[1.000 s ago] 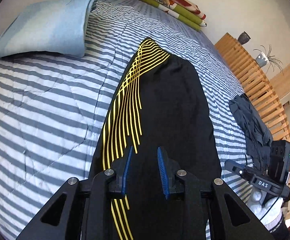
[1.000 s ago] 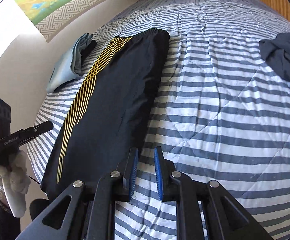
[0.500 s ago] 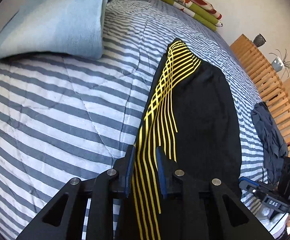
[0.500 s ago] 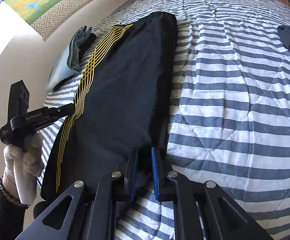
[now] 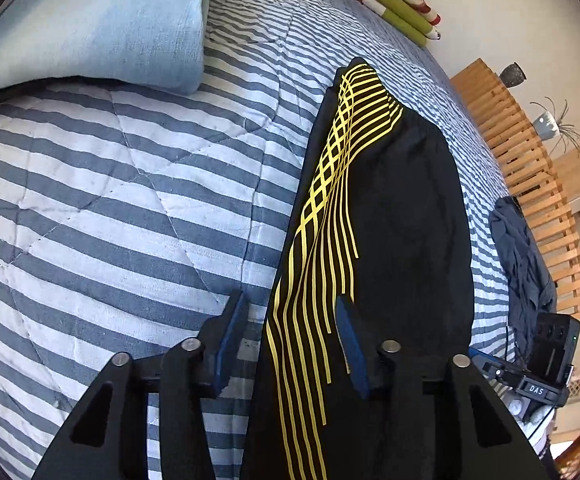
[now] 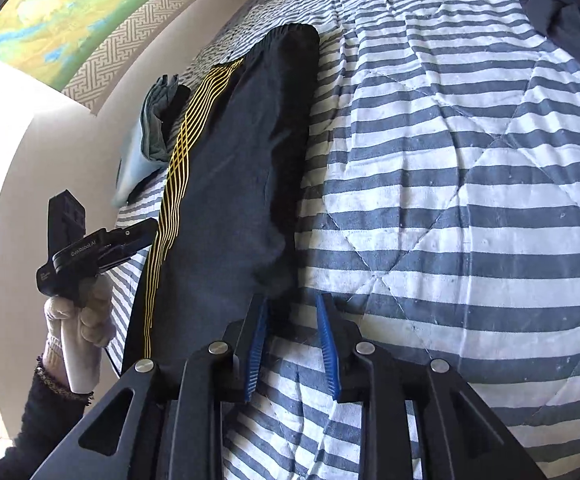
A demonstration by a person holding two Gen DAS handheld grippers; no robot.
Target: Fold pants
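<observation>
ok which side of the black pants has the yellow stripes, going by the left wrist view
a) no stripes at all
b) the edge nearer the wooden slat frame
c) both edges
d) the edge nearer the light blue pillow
d: in the left wrist view the yellow stripes run down the edge of the black pants that faces the light blue pillow, while the side toward the wooden slat frame is plain black.

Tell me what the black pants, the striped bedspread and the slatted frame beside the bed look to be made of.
Black pants: smooth, thin synthetic knit by the look; matte, with flat yellow stripes that seem printed on.
Striped bedspread: quilted woven cloth, probably cotton; stitched diamond lines and puffy panels.
Slatted frame: light unpainted wood, judging by its colour and bare finish.
</observation>
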